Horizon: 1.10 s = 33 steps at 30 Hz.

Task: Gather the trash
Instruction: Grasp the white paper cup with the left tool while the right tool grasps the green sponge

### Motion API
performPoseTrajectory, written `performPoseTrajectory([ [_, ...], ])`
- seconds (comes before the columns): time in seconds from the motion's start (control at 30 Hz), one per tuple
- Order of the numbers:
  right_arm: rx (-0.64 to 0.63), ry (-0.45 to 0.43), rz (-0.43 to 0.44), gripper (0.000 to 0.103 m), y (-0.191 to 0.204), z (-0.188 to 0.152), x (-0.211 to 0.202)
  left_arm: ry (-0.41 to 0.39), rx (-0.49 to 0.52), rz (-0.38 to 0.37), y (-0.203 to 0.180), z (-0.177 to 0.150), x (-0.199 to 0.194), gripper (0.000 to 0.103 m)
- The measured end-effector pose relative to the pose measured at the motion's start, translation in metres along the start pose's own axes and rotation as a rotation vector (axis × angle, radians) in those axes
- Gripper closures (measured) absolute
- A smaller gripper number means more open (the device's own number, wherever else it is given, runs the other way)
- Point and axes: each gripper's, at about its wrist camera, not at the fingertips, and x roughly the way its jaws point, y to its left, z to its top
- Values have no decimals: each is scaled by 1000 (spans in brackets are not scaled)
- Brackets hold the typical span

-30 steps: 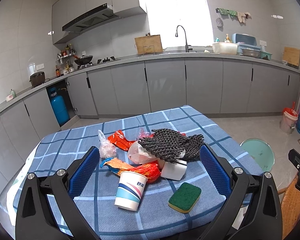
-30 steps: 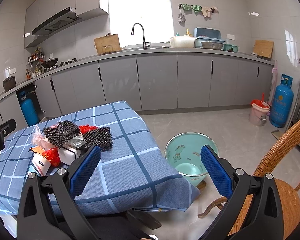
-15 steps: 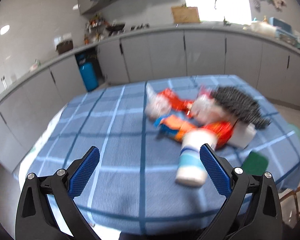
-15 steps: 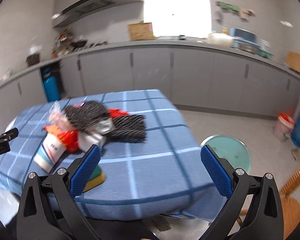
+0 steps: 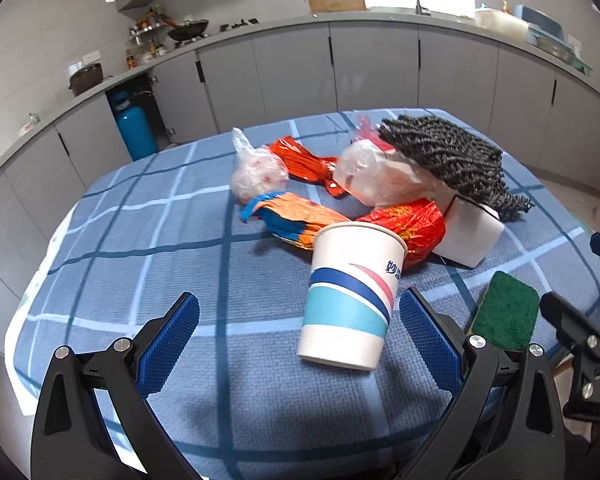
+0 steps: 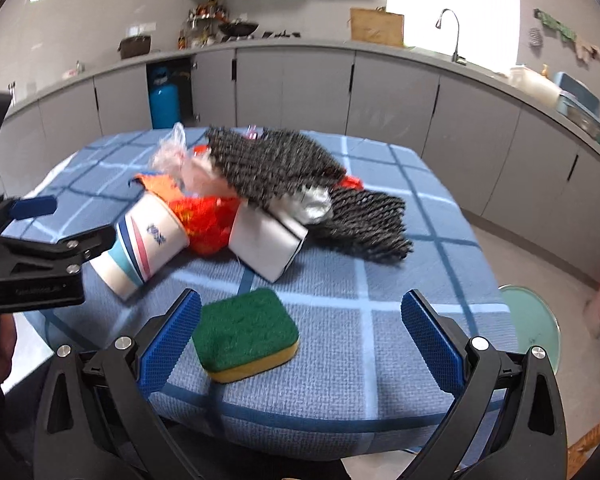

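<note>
Trash, a heap of crinkly orange and red wrappers (image 5: 404, 224) and a white paper cup with blue stripes (image 5: 350, 294), sits on the blue checked tablecloth (image 5: 139, 240). The left gripper (image 5: 300, 334) is wide open and empty, close to the cup, and the right gripper (image 6: 300, 336) is open and empty too. I think the picking up is just starting, so next the left one needs to go around the cup and squeeze softly.

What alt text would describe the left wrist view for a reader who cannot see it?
The open left tool hovers low over a blue checked tablecloth, with an upright white paper cup with blue and red stripes just ahead between its fingers. Behind the cup lie crumpled orange and red wrappers, a dark knitted cloth and a green scouring sponge.
</note>
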Motion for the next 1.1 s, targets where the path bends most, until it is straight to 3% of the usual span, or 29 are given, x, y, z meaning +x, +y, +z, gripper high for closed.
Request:
performPoseTrajectory([
  [0.4,-47,109,107,5,15,-16,39,41,-47,-49,8,-4,14,4],
  [0.43,-44,112,119,7,14,-16,41,45,-44,-54,6,-3,15,4],
  [0.5,-35,125,183,23,14,-16,43,54,-36,-69,2,-3,19,4],
  [0.57,-41,126,224,32,15,-17,42,63,-26,-81,-3,-3,23,4],
  [0.87,-25,108,235,34,10,-16,43,85,1,-113,-18,-1,43,6],
  [0.9,-23,103,237,33,10,-16,43,84,-2,-115,-17,-2,43,8],
  [0.97,-18,103,246,33,10,-16,45,93,-11,-126,-14,-3,44,31],
  [1.0,-12,98,257,35,8,-16,45,105,-20,-145,-13,-4,45,37],
  [1.1,0,94,275,37,6,-15,44,87,-10,-145,-13,-6,39,40],
])
